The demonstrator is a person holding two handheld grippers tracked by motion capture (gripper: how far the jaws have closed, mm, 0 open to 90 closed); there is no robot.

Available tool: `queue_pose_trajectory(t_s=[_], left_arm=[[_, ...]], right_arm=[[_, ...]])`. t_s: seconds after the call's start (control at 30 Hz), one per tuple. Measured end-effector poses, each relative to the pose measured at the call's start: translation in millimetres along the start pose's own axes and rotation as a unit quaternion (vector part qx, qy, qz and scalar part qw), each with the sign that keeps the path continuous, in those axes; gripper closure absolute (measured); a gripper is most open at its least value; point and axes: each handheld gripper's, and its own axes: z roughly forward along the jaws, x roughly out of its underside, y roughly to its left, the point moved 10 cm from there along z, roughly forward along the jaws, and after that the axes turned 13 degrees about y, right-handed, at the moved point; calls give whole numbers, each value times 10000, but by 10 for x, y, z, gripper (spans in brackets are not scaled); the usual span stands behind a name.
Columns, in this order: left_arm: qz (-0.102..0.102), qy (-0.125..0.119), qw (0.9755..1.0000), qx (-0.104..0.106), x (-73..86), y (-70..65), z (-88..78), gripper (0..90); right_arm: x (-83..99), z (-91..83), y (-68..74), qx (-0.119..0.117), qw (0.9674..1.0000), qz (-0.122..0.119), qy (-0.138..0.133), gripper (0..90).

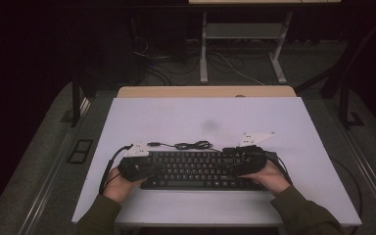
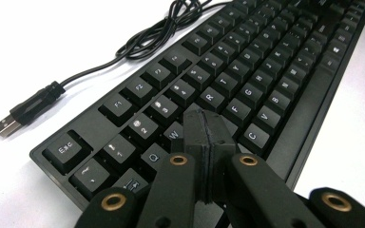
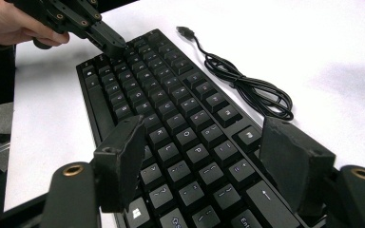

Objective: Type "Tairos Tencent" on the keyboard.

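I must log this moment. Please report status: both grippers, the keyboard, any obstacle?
Left gripper shut, over left keys. Right gripper open, over right keys. Keyboard flat on table. Cable coiled behind it, unplugged.

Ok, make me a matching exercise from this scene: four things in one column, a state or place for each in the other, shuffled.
Things:
1. left hand-held gripper
2. right hand-held gripper
3. USB plug
4. cable

States or places:
A. lying loose on the white table, plugged into nothing
B. jaws spread wide above the keyboard's right end
C. bunched in loops behind the keyboard
D. jaws closed together over the keys near W

Pairs: 1-D, 2-B, 3-A, 4-C
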Motion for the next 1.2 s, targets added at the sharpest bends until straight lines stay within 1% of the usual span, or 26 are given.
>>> queue_pose_trajectory(t_s=[0.17, 0.2, 0.23, 0.33, 0.37, 0.53, 0.6, 0.67, 0.73, 0.8, 0.83, 0.9, 0.97, 1.03, 1.1, 1.13, 1.2], left_arm=[[-24, 94, 10000, 8, 28, 10, 20, 890], [0, 145, 9999, -7, 42, 21, 22, 890], [-48, 125, 9999, 10, 41, 20, 30, 890], [-55, 165, 9998, 18, 54, 26, 37, 890], [-25, 197, 9998, 15, 62, 31, 35, 890], [-54, 199, 9998, 30, 67, 35, 40, 890], [-91, 219, 9997, 44, 75, 36, 44, 890], [-67, 257, 9996, 28, 95, 46, 63, 891], [-90, 267, 9996, 28, 98, 53, 55, 891], [-84, 216, 9997, 32, 79, 50, 38, 890], [-124, 162, 9998, 68, 62, 39, 27, 891], [-132, 103, 9998, 55, 35, 34, 8, 890], [-117, 54, 9999, 79, 16, 26, -2, 890], [-164, 53, 9998, 74, 11, 20, -1, 890], [-170, 20, 9998, 104, 4, 16, -3, 889], [-175, 5, 9998, 107, -1, 15, -7, 879], [-194, -53, 9997, 144, -17, 5, -14, 826]], right_arm=[[0, 3, 2, -2, 10000, -5, 2, 315], [-1, 3, 2, -3, 10000, -5, 1, 315], [-1, 4, 2, 0, 10000, -11, 2, 315], [0, 4, 2, 0, 10000, -9, 2, 315], [-1, 4, 2, 1, 10000, -9, 2, 315], [0, 3, 1, 2, 10000, -9, 2, 315], [2, 4, -2, 6, 10000, -3, 7, 315], [4, 5, -4, 7, 10000, 5, 13, 315], [1, 4, -3, 6, 10000, -1, 4, 315], [0, 3, -2, 5, 10000, 1, 2, 315], [0, 2, -4, 5, 10000, 3, 2, 315], [0, 1, -7, 8, 10000, 9, -3, 315], [-2, -2, -8, 5, 10000, 4, -10, 315], [-3, -3, -10, 12, 10000, -2, -11, 315], [-1, 0, -10, 8, 10000, 13, -1, 316], [2, 2, -8, 2, 10000, 4, 5, 317], [1, 5, -7, 5, 10000, 3, 8, 319]])
